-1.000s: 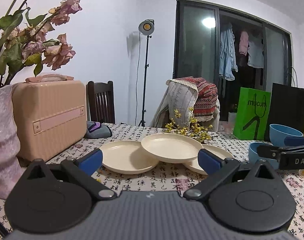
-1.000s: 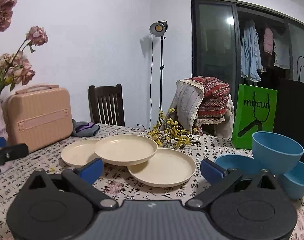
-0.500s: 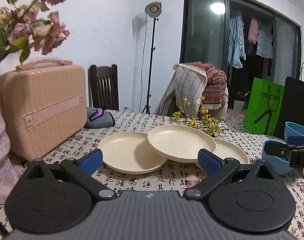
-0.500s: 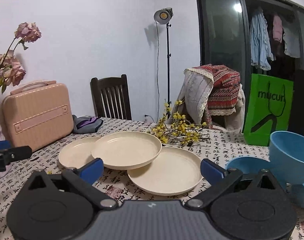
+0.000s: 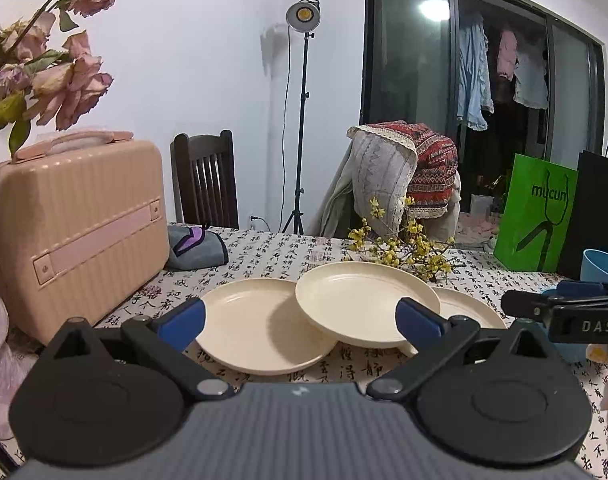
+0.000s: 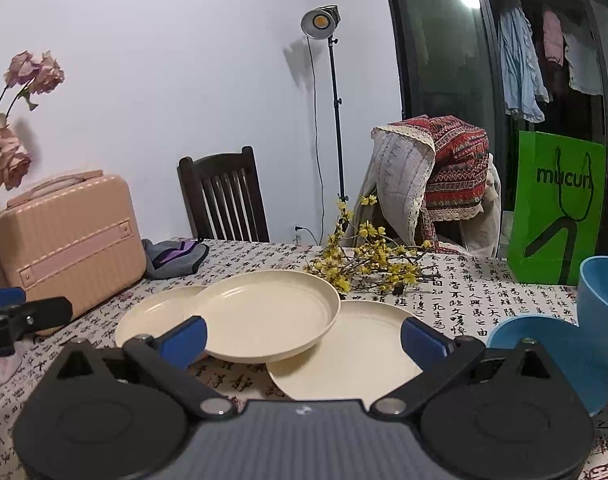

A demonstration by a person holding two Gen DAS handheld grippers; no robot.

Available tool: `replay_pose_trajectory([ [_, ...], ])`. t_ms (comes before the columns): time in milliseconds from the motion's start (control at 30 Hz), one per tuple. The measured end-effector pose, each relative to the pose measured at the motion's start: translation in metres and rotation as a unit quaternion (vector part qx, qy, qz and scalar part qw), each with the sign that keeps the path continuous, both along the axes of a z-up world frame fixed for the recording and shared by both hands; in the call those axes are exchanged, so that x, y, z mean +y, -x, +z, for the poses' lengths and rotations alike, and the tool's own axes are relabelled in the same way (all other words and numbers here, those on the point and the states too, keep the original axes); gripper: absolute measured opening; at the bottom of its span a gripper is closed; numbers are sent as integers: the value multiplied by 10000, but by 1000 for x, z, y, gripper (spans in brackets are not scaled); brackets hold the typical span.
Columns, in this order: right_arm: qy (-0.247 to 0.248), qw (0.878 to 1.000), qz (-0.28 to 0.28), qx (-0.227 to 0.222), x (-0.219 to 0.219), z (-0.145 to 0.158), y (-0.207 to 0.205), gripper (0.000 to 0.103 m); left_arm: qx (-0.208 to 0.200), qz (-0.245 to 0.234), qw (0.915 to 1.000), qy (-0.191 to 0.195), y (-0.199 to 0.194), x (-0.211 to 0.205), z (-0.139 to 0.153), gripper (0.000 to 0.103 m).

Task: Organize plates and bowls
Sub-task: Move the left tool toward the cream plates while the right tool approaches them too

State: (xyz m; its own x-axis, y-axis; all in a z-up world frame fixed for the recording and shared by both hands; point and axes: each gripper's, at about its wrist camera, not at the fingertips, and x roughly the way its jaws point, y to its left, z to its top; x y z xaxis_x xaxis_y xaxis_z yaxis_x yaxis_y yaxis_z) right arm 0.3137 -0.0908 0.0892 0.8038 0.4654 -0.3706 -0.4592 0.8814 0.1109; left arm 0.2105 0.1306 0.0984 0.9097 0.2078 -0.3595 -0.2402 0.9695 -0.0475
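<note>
**Plates not stacked yet, both claws empty**

Three cream plates on the table: top plate [image 6: 270, 314] sits tilted across the left plate [image 5: 260, 330] and right plate [image 6: 344, 348]. Blue bowls [image 6: 600, 292] are off right; how many, hard to say. Left gripper [image 5: 300, 320] and right gripper [image 6: 302, 338] are both spread wide, holding nothing. Looks like the approach step, so next up is pinching the top plate's rim.

Worktop [image 6: 456, 280] under a calligraphy-print cloth, bearing cream plates [image 6: 264, 312], blue bowls [image 6: 544, 344], pink case [image 6: 68, 236], yellow sprigs [image 6: 368, 268], green bag [image 6: 556, 208].
</note>
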Motion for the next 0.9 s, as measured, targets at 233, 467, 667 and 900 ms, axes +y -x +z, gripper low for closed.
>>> replay_pose_trajectory([
  [233, -82, 9999, -115, 14, 3, 1, -14, 103, 102, 26, 9999, 69, -14, 6, 9, 103],
  [467, -92, 9995, -296, -49, 7, 7, -28, 103, 132, 227, 9995, 183, -35, 19, 16, 103],
  [667, -82, 9992, -395, -22, 11, 7, -42, 103, 161, 370, 9989, 230, -54, 25, 18, 103],
  [900, -61, 9988, -488, 4, 19, 2, -57, 103, 150, 442, 9985, 275, -77, 26, 18, 103],
])
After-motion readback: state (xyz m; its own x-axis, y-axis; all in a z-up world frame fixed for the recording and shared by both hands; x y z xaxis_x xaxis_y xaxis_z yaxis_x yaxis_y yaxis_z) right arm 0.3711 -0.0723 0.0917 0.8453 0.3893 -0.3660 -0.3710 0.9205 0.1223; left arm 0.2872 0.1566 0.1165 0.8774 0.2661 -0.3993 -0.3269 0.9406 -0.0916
